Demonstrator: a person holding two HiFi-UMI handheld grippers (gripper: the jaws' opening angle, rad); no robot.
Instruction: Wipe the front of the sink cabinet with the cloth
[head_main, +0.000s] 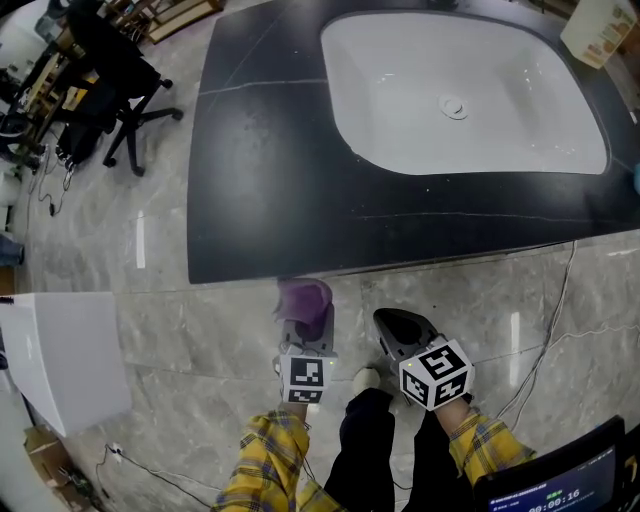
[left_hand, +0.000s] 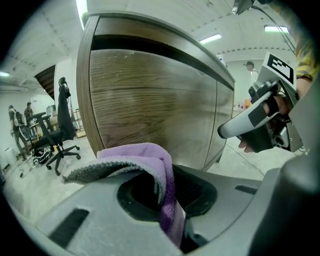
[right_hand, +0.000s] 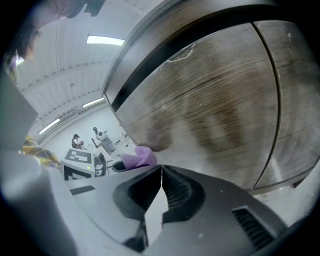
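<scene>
Head view looks steeply down on a dark stone counter (head_main: 260, 150) with a white oval basin (head_main: 420, 110) sunk into it. The cabinet face below is out of sight from here. The left tongs (head_main: 305, 312) and the right tongs (head_main: 400, 322) both reach in toward the counter's front edge over a pale marble-look tiled floor (head_main: 200, 330). Yellow plaid sleeves (head_main: 265, 450) show behind them, and a black office chair (head_main: 140, 120) stands off to the left.

The two gripper views supply what the head view lacks: a brown wood-grain cabinet front (left_hand: 150, 100) with a dark recessed band under the counter top and a vertical door seam.

The left gripper view shows the left tongs pinching a purple terry cloth (left_hand: 150, 155). One fold drops down between the pads. The rest bunches over the tips, and a greyish nubbly underside flaps out to the left. The cloth sits close up against the wood near the cabinet's left end, high up and just below the counter edge; actual contact cannot be told.

The right gripper view shows the right tongs pressed together with nothing between them, pointed at the same panel to the right of the cloth and apart from it.
</scene>
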